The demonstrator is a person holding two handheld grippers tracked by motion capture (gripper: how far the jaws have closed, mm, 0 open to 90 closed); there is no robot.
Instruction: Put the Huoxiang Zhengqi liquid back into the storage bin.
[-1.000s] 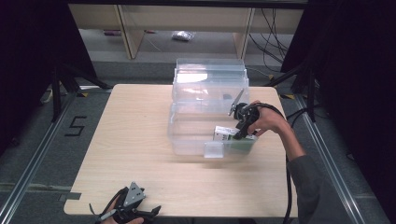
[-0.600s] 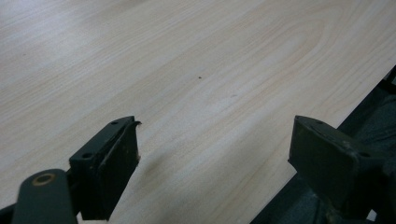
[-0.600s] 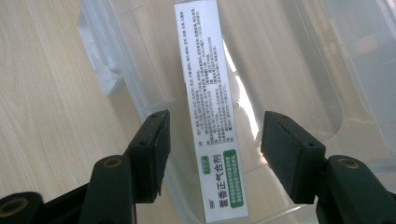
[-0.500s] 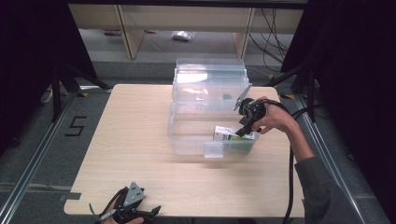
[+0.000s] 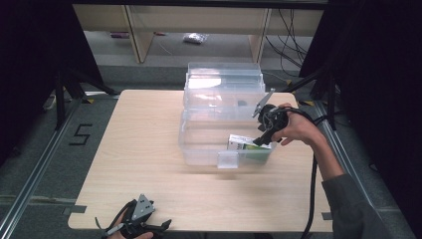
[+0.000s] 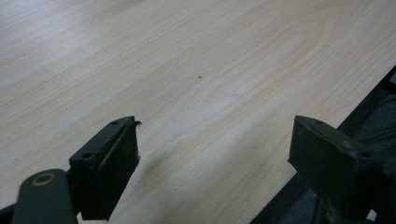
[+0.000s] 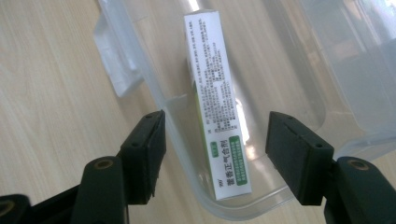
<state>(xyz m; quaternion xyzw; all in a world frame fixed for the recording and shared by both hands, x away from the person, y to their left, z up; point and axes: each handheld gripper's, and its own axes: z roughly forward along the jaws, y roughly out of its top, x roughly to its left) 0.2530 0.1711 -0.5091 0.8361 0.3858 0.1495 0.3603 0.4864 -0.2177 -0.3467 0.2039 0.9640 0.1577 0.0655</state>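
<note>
The pale wooden table [image 5: 149,164] carries a clear plastic bin [image 5: 199,144] near its far right part, with the bin's clear lid [image 5: 224,82] standing open behind it and a latch tab [image 5: 228,160] hanging at the middle of the near wall. Inside the bin, against the near wall toward the right end, a white and green carton [image 7: 218,102] stands on its long narrow edge, printed side up, its green-labelled end close to the rounded corner. The right gripper [image 5: 262,137] hangs over that end of the bin, and in the right gripper view its jaws are spread wide, one outside the bin wall and one over the interior, with the carton between them but touching neither. The left gripper [image 5: 144,230] rests low at the near edge of the table, well apart from the bin, its jaws also spread over bare wood and holding nothing. The step in hand appears to be either a release of the carton into the bin or the approach to grasp it; the pictures do not settle which. If a grasp is meant, the next move likely calls for shifting the near jaw inside the wall, so that the jaws close on the carton's flat faces alone and not on the plastic.
</note>
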